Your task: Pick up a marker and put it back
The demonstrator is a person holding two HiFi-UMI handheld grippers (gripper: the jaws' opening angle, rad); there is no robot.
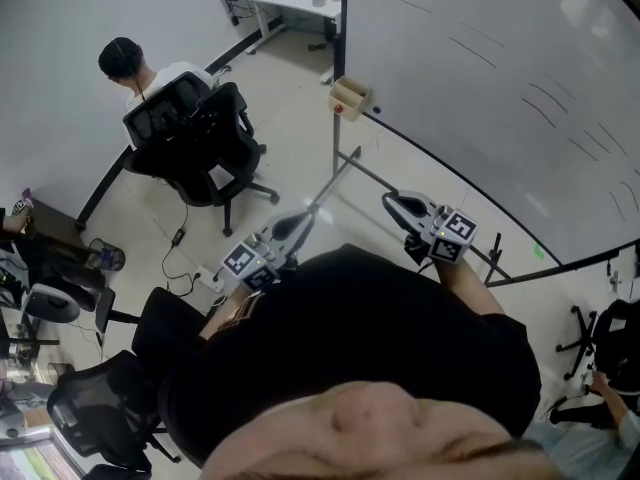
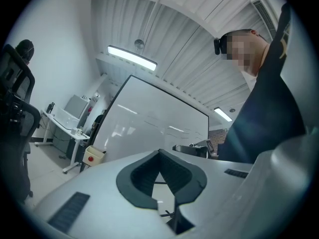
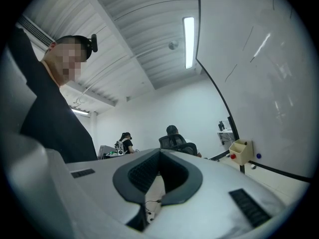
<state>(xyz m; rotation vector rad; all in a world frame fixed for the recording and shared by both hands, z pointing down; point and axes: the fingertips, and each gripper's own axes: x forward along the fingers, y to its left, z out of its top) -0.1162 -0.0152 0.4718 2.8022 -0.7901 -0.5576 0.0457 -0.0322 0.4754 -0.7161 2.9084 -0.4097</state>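
Light: bright, even, from long white ceiling strip lamps [image 2: 132,58] | Glare: pale streaks on glossy white whiteboard [image 1: 500,88] | Optics: fisheye bending, dark vignetted corners

A small beige box [image 1: 351,97] hangs at the left end of the big white whiteboard [image 1: 500,88]. Left of it stands a black mesh office chair [image 1: 195,138], a seated person [image 1: 125,63] behind it.

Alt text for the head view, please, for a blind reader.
Seen from above, a person in black holds the left gripper and right gripper, both shut and empty, before a whiteboard with a small beige box at its edge. Another person sits at upper left.
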